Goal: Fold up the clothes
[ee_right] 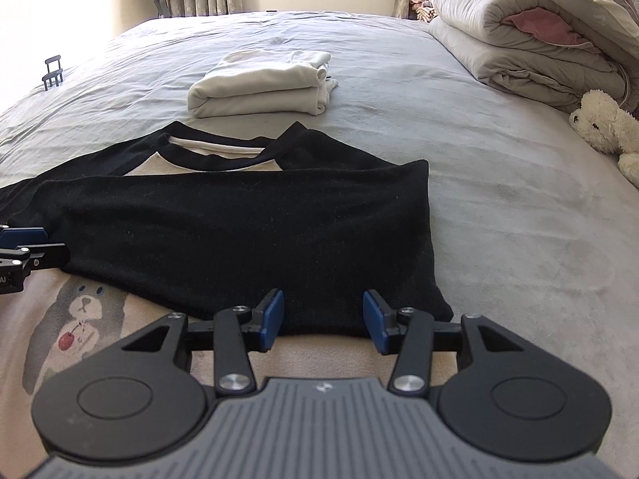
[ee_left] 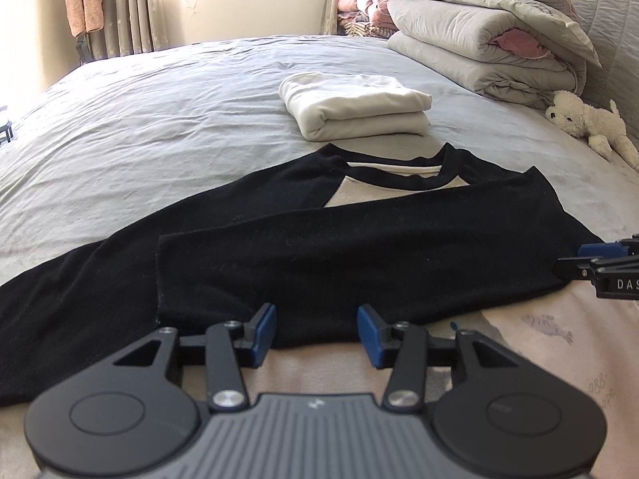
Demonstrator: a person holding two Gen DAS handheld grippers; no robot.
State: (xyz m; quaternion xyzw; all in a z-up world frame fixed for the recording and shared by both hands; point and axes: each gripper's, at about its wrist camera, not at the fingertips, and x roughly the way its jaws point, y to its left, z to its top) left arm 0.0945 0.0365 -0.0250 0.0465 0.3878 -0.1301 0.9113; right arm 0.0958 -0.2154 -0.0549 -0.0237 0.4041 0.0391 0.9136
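The shirt (ee_left: 303,263) lies on the bed (ee_left: 159,111), one sleeve folded across. Both the left claw (ee_left: 316,333) and right claw (ee_right: 323,319) stand apart, holding nothing. A careless grab may drag that sleeve loose.

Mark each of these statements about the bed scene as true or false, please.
1. Both grippers are open and hold nothing. True: left gripper, right gripper.
2. The black sleeve is folded across the shirt's front. True.
3. The folded white garment lies on top of the black sleeve. False: it lies apart, further up the bed.
4. The white plush toy sits on the folded white garment. False: it lies near the grey quilts.
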